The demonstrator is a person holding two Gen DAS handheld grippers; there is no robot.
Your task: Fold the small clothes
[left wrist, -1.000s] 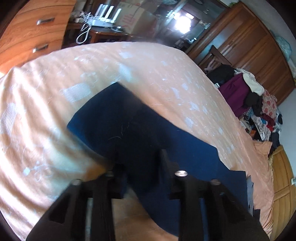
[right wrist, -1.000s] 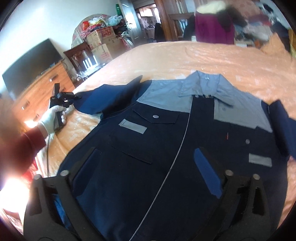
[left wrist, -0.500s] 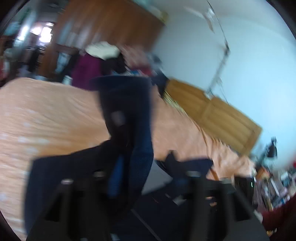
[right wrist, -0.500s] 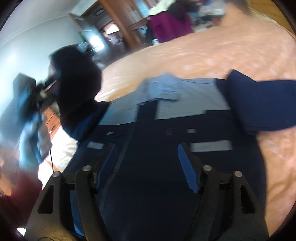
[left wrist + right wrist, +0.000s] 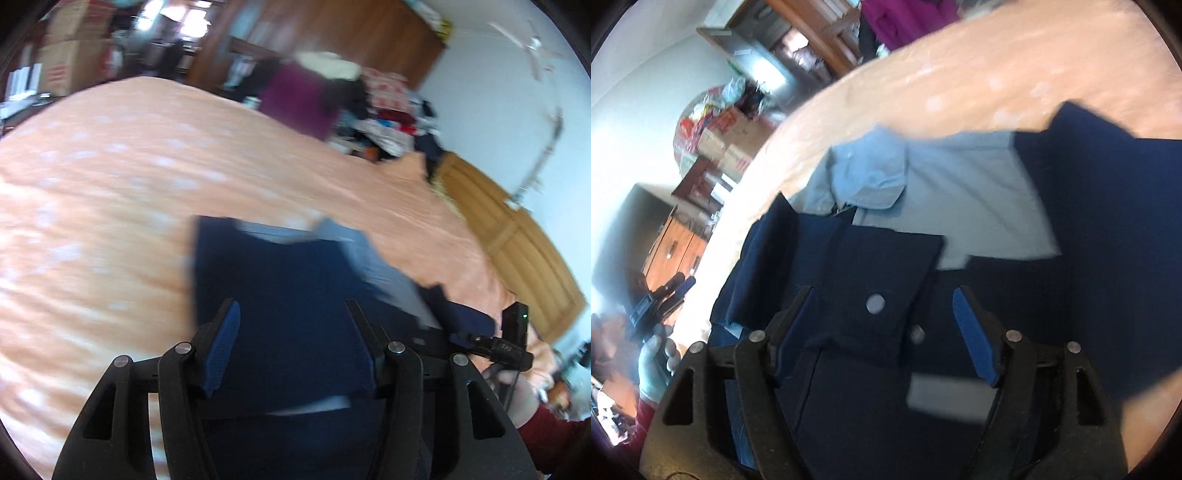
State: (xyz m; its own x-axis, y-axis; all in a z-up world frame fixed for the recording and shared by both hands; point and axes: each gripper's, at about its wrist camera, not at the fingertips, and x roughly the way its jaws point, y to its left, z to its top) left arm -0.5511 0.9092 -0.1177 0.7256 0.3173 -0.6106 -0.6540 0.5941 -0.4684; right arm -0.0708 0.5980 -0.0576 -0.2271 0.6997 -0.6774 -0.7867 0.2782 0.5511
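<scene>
A lived-in bedroom in a home is shown. A wide bed (image 5: 155, 177) is covered by a peach sheet with pale spots, and a wooden headboard (image 5: 517, 243) is seen at its end. Tall wooden wardrobes (image 5: 332, 40) are lined along the wall, with clothes piled (image 5: 384, 110) in front. Cardboard boxes (image 5: 727, 144) are stacked in a corner, beside a dresser (image 5: 676, 251) and a dark television (image 5: 624, 229).
</scene>
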